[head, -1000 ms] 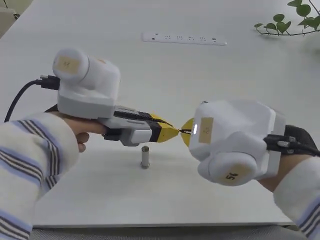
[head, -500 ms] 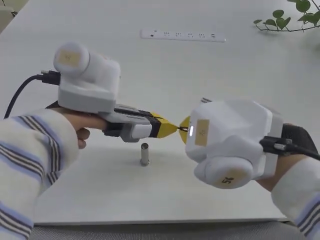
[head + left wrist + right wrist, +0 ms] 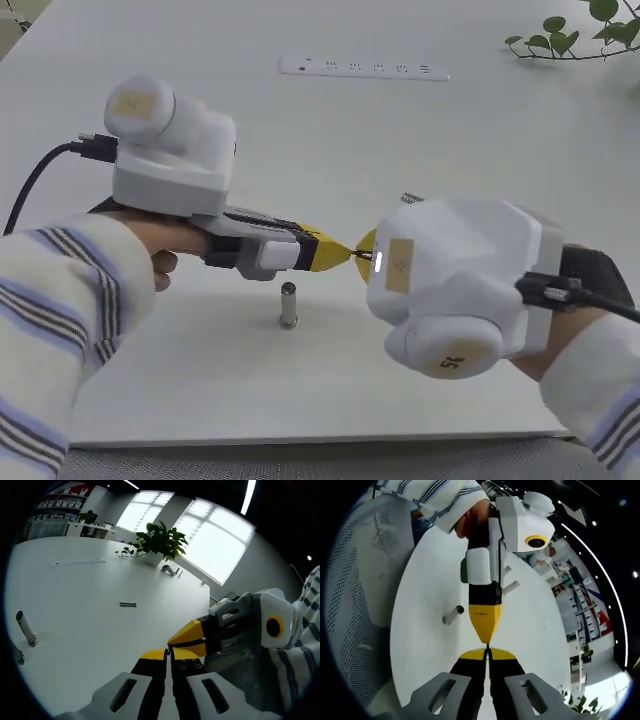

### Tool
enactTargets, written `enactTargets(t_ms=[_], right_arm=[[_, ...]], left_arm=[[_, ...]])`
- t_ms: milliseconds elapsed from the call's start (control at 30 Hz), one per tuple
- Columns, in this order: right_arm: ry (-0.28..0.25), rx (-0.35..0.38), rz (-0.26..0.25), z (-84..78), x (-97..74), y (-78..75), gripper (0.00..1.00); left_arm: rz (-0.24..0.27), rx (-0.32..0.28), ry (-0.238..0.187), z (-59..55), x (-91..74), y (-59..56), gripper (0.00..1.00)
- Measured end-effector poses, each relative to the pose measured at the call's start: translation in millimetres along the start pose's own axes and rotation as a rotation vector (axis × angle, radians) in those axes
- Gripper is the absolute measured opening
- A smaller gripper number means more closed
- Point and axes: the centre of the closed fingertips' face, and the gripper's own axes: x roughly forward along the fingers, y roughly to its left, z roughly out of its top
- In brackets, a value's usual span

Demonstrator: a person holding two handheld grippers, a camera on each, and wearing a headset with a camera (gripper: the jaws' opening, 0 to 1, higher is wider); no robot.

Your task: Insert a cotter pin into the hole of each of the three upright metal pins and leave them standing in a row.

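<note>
My left gripper (image 3: 347,256) and right gripper (image 3: 366,263) meet tip to tip above the white table (image 3: 200,380). Both are shut, with a thin dark cotter pin (image 3: 359,256) held between the two tips. One upright metal pin (image 3: 288,305) stands on the table just below and left of them. In the right gripper view my right gripper (image 3: 487,652) faces the left gripper (image 3: 486,630), with three metal pins (image 3: 452,615) (image 3: 510,587) (image 3: 506,570) behind it. In the left gripper view my left gripper (image 3: 169,652) touches the right gripper (image 3: 187,632), and another cotter pin (image 3: 127,604) lies on the table.
A white power strip (image 3: 362,68) lies at the far side of the table. A potted plant (image 3: 585,25) stands at the far right corner. A perforated chair back (image 3: 365,590) sits beside the table edge. A black cable (image 3: 35,185) trails from the left gripper.
The two grippers stay tip to tip over the standing pin. Only the camera has shifted a little.
</note>
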Motion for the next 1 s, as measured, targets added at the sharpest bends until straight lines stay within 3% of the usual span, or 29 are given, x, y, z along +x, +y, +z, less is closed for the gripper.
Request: enactTargets(t_ms=[300,567,1000], right_arm=[[0.001,0.003,-0.01,0.2,-0.8,-3.5,0.02],[0.001,0.01,-0.02,-1.3,-2.1,-6.3,0.02],[-0.016,0.009,-0.001,2.3,-1.2,-2.9,0.02]], left_arm=[[0.013,-0.01,-0.017,3.2,-0.7,-0.8,0.0],[0.025,0.029,-0.029,5.8,0.2,-2.2,0.0],[0.019,0.043,-0.002,3.1,-2.7,-2.8,0.0]])
